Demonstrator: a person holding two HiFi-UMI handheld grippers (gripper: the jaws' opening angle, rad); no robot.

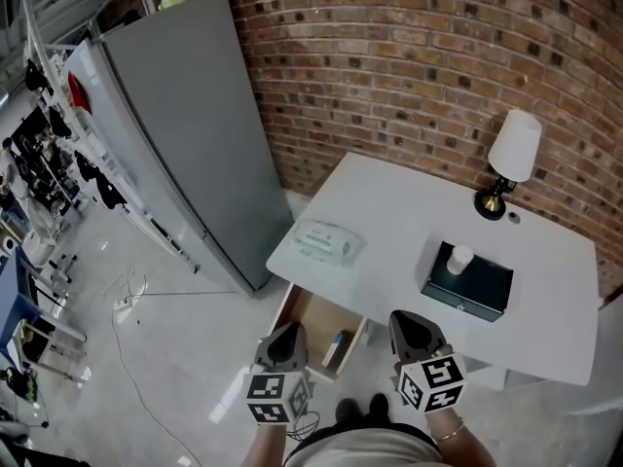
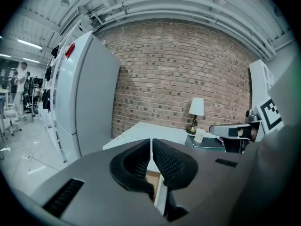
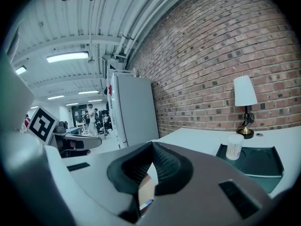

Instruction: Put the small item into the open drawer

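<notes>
Two grippers, and both are pressed together with nothing between the pads. In its own view, the left gripper [image 2: 151,149] shows only a hairline slit between its jaws. The right gripper [image 3: 151,157] has its pads meeting at the tip. In the head view they hang side by side at the bottom centre of the frame, just above the drawer [image 1: 316,324]. The drawer stands pulled out from under the near edge of the table [image 1: 389,212].

A small item [image 1: 338,346], white and blue, lies inside the drawer against its right-hand wall. I take that to be the task's thing, already in place, though I can't be sure.

The risks I see from here:
- Both grippers sit close over the drawer's front. A careless dip could knock its edge, jolt it on its runners, and send the item sliding.
- A white cup [image 1: 459,259] stands on a dark box [image 1: 482,290] at centre right of the frame, near the right gripper. It looks light and tall, so a sideways swing could tip it.
- If the cup is the item meant, I'd be leaving the job undone.

Further out, a flat packet [image 1: 326,241] lies on the table's left corner. A lamp [image 1: 513,154] stands at upper right and a fridge [image 1: 185,134] at upper left, all well out of reach.
</notes>
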